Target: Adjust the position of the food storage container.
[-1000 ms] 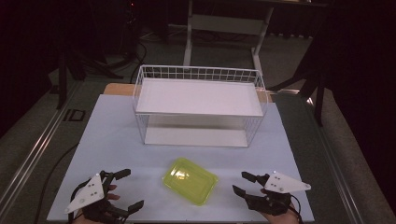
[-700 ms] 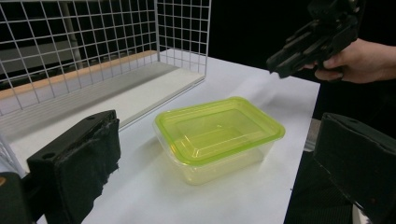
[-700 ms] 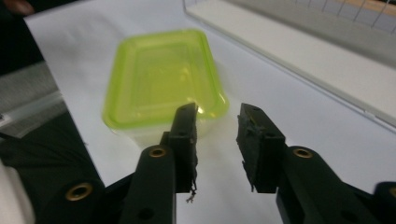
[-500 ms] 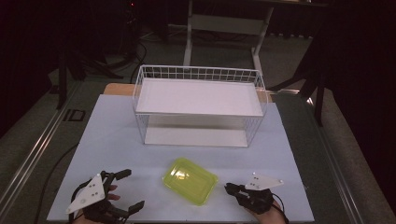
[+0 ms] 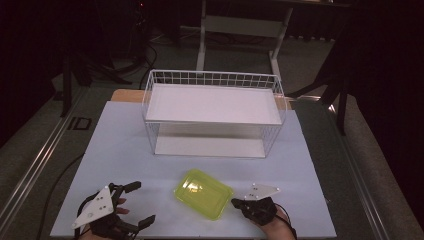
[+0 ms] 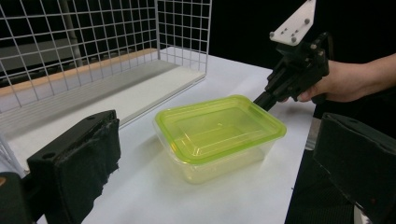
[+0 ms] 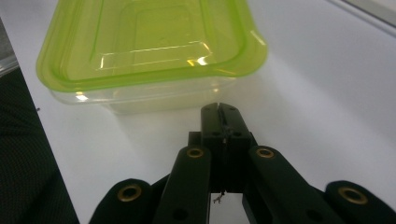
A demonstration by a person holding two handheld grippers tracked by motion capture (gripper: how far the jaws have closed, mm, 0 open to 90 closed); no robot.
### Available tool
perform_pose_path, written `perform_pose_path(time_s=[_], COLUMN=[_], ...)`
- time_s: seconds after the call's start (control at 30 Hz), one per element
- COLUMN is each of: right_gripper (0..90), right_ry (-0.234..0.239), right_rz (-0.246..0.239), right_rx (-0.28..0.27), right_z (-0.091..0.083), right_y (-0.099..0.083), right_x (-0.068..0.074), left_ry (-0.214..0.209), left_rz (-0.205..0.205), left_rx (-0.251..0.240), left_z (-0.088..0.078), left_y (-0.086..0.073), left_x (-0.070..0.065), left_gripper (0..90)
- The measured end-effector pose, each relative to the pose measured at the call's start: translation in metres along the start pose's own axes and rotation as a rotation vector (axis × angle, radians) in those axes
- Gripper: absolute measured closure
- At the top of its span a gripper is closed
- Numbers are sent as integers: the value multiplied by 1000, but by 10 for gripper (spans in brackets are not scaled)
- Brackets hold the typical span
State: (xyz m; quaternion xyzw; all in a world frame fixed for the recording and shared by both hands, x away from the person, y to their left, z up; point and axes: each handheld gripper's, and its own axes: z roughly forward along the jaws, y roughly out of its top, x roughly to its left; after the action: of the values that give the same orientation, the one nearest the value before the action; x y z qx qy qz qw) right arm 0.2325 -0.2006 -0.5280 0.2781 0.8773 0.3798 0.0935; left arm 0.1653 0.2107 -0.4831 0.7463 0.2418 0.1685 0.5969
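high view: a clear plastic container with a lime-green lid (image 5: 203,193) lies flat on the white table (image 5: 125,150), in front of the white wire basket (image 5: 212,112) and apart from it, about level with the basket's middle. the lid is seated on the container.

the right gripper (image 5: 236,203) sits just right of the container's near right corner, its tip pointing at that corner. its jaws have just been closing and now stand clenched together with nothing between them. in the right gripper view the closed tip (image 7: 219,112) is low on the table, just short of the container (image 7: 149,51), under the overhanging lid rim; whether it touches the clear wall cannot be told. the left gripper view shows the same gripper (image 6: 264,98) with its tip at the far corner of the container (image 6: 219,135), held by a hand (image 6: 343,81).

the left gripper (image 5: 136,202) rests to the left of the container, well apart from it, jaws spread wide and holding nothing. in the left gripper view its two black padded jaws frame the container, which sits clear of both, with the basket (image 6: 93,51) behind it.
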Motion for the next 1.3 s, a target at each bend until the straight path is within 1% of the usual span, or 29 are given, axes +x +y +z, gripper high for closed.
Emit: perform_pose_path(time_s=[0.1,0.13,0.27,0.43,0.63,0.67,0.73,0.77,0.9,1.0,1.07,1.17,1.27,1.3], right_gripper=[900,900,900,900,900,900,900,900,900,900,900,900,900,900], right_ry=[14,31,19,5,-18,-14,-28,-26,-35,-45,-33,-22,-15,-22], right_rz=[7,13,10,26,21,24,15,22,24,36,49,39,33,21], right_rx=[9,8,7,-21,-35,-36,-34,-34,-30,-32,-29,-18,-23,-24], right_z=[7,8,15,20,31,34,37,39,38,31,30,34,38,39], right_y=[1,1,4,13,25,27,29,29,28,24,21,22,28,30], right_x=[0,0,-2,-8,-15,-17,-19,-20,-23,-24,-24,-21,-19,-19], left_ry=[2,2,2,1,9,10,12,11,11,9,9,7,7,7], left_rz=[7,7,3,1,-7,-8,-11,-13,-15,-14,-11,-8,-8,-9], left_rx=[2,0,4,7,4,5,9,8,11,17,18,26,28,29], left_z=[0,0,0,1,1,1,1,1,1,3,3,4,4,4], left_y=[0,0,0,-1,-1,-2,-2,-2,-3,-4,-4,-4,-4,-4], left_x=[0,0,0,1,2,2,2,2,3,3,3,3,2,3], left_gripper=[15,15,15,15,14,14,14,15,14,14,15,14,14,15])
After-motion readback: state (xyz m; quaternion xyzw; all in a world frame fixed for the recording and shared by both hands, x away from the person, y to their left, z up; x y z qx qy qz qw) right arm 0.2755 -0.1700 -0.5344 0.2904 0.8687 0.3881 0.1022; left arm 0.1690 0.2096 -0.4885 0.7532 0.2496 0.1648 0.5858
